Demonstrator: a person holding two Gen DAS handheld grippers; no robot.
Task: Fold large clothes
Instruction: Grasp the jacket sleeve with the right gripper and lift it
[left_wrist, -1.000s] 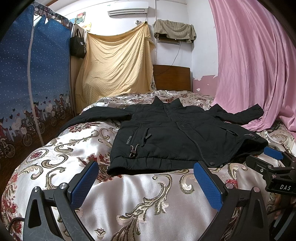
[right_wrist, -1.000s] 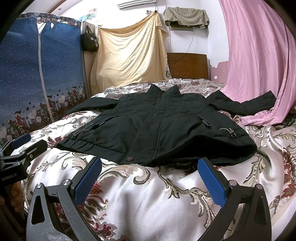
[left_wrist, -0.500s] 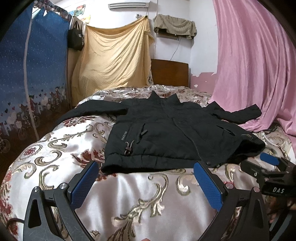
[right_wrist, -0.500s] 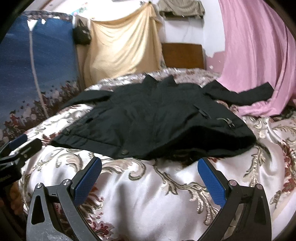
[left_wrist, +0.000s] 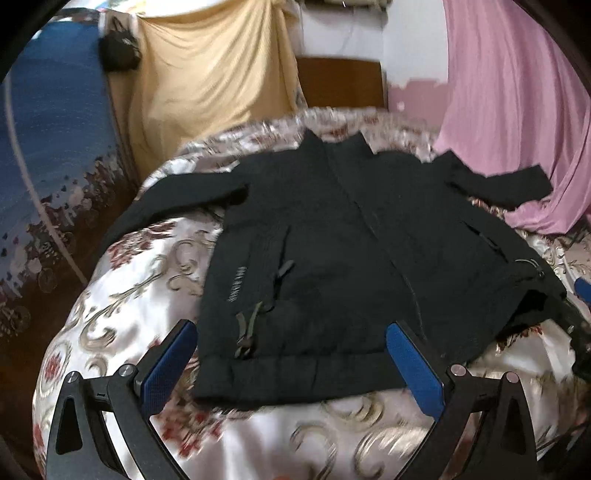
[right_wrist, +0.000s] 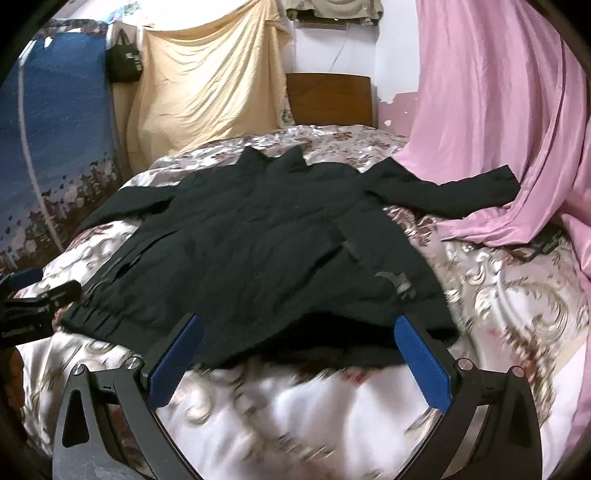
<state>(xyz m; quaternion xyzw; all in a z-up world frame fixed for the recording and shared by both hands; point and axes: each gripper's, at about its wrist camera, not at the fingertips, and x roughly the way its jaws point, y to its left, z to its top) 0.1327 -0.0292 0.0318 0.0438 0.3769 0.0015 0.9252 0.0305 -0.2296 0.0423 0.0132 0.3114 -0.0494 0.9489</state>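
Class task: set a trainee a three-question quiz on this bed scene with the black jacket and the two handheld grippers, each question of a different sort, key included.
1. True or false: the left gripper is shut on the black jacket.
2. Multiple choice: the jacket's far right sleeve ends against A) the yellow sheet B) the pink curtain C) the wooden headboard.
3. Fill in: the jacket lies spread flat on the patterned ____, collar away from the cameras.

Key: 1 false, both it and the right gripper are open, near the hem; 2 B; 3 bedspread.
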